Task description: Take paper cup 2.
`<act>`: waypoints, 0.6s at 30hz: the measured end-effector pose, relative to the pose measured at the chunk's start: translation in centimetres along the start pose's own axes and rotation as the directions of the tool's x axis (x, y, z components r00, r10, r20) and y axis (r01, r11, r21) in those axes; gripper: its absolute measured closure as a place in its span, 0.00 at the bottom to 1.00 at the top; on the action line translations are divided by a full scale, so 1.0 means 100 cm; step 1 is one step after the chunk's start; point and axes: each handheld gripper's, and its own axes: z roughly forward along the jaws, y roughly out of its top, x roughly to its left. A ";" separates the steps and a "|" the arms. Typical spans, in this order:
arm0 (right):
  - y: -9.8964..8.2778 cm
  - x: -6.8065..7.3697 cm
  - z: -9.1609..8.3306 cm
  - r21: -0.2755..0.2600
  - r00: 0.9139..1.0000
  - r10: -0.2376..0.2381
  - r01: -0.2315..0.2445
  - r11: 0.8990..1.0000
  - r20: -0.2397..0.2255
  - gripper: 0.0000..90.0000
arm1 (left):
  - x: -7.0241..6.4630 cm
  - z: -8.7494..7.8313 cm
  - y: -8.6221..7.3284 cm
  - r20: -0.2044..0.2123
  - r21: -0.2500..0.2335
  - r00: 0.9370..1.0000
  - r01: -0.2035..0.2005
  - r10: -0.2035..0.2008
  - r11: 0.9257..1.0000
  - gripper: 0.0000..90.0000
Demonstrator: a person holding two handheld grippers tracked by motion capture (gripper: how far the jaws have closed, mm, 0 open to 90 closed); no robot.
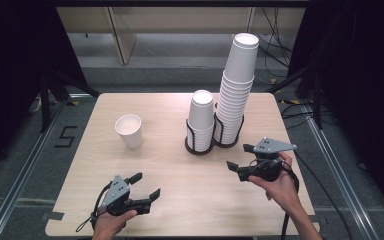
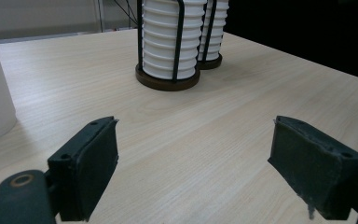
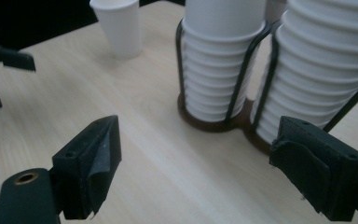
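Right gripper [image 1: 241, 156], jaws wide and empty, hovers just before the short cup stack [image 1: 200, 120] and tall cup stack [image 1: 235, 90], ribbed white cups nested in dark wire holders. Left gripper [image 1: 146, 186], likewise wide, near the table [image 1: 170, 175] front edge. Single white cup [image 1: 129, 131] stands apart at left. Stack tops cut off in gripper views.

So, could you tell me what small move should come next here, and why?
Probably the left hand-held gripper should ease forward toward the single paper cup. Its jaws stand open and hold nothing, the cup stands upright and alone on the table, and the two cup stacks sit in holders beyond.
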 end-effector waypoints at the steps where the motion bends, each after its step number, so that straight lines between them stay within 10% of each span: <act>1: 0.003 -0.005 0.001 -0.030 1.000 -0.018 0.018 0.999 -0.008 0.17 | 0.000 0.000 0.000 0.001 0.005 1.000 -0.005 0.005 1.000 0.16; 18: 0.069 -0.046 -0.014 -0.157 0.991 0.038 -0.018 0.988 0.130 0.17 | 0.002 0.003 -0.003 0.034 -0.004 0.998 -0.048 0.048 0.999 0.16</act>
